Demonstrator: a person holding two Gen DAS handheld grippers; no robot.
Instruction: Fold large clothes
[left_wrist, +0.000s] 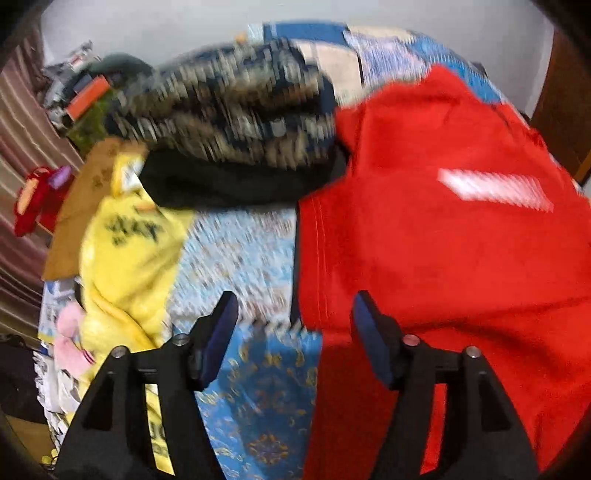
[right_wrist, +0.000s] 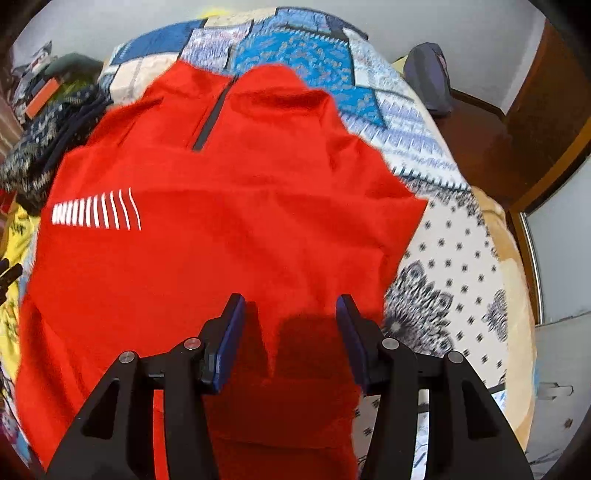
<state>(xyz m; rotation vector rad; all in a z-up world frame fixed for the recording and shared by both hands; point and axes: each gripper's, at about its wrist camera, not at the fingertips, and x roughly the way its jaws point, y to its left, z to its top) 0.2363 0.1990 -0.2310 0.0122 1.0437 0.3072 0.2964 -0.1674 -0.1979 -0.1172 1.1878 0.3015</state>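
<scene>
A large red shirt (right_wrist: 229, 221) with a dark zip collar and a white striped chest mark lies spread on the bed. It also shows in the left wrist view (left_wrist: 443, 240), filling the right half. My left gripper (left_wrist: 293, 306) is open and empty, above the shirt's left edge and the blue patterned bedsheet (left_wrist: 240, 258). My right gripper (right_wrist: 290, 310) is open and empty, over the shirt's lower right part near its hem. The left wrist view is blurred.
A yellow garment (left_wrist: 125, 266) lies left of the shirt. A dark patterned garment (left_wrist: 236, 107) over a black one (left_wrist: 221, 181) lies beyond. A cardboard piece (left_wrist: 81, 206) and clutter (left_wrist: 81, 88) sit at the far left. The patchwork bedspread (right_wrist: 454, 266) ends at the right near a wooden door (right_wrist: 546, 122).
</scene>
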